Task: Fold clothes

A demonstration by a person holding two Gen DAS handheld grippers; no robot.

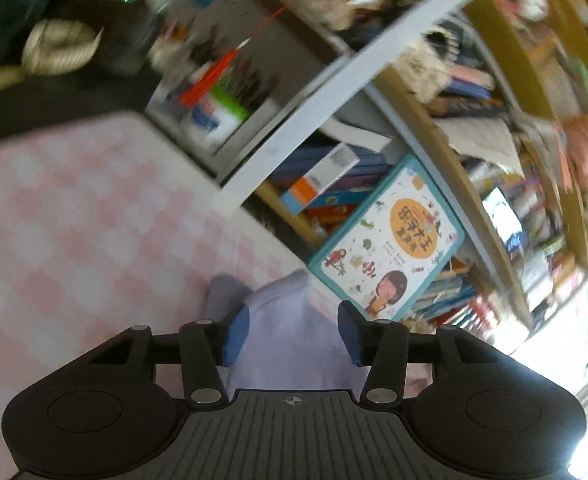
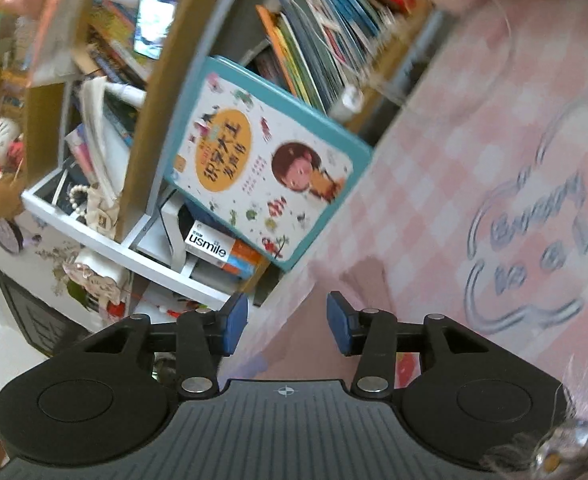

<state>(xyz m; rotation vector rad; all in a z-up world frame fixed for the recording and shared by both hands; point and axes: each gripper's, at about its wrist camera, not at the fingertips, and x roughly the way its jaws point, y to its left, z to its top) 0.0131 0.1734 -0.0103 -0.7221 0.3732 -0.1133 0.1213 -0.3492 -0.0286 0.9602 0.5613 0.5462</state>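
**Both grippers standing open over garments on the pink checked mat**

A pink-and-white checked mat (image 1: 94,208) is filling the largest part of both views, spreading out to the foot of a crowded bookshelf (image 1: 434,128). In the right wrist view the same mat (image 2: 474,128) is carrying large pale blue lettering inside a cloud-shaped outline (image 2: 534,232), too blurred to read in full. The bookshelf (image 2: 162,80) is packed with upright and leaning books, and both pictures are tilting and smearing, so the smaller shelf items are hard to make out.

A teal-edged children's book (image 1: 390,248) with a yellow circle and a cartoon child on its cover is leaning against the shelf's lower edge, right where the mat ends; it is showing in the right wrist view too (image 2: 266,168). Below it there, a white box marked "usmile" (image 2: 210,246) is lying in the shelf.

A lavender garment (image 1: 290,328) is lying on the mat directly under the left gripper (image 1: 292,334). Its blue pads (image 1: 236,336) are standing apart, with the cloth between and below them but not visibly pinched.

A pink garment (image 2: 306,344) is lying beneath the right gripper (image 2: 288,324), whose jaws are likewise spread, the pads (image 2: 234,322) pressing on nothing.

At the bottom right corner a small shiny round object (image 2: 554,452) is showing, too blurred to identify.
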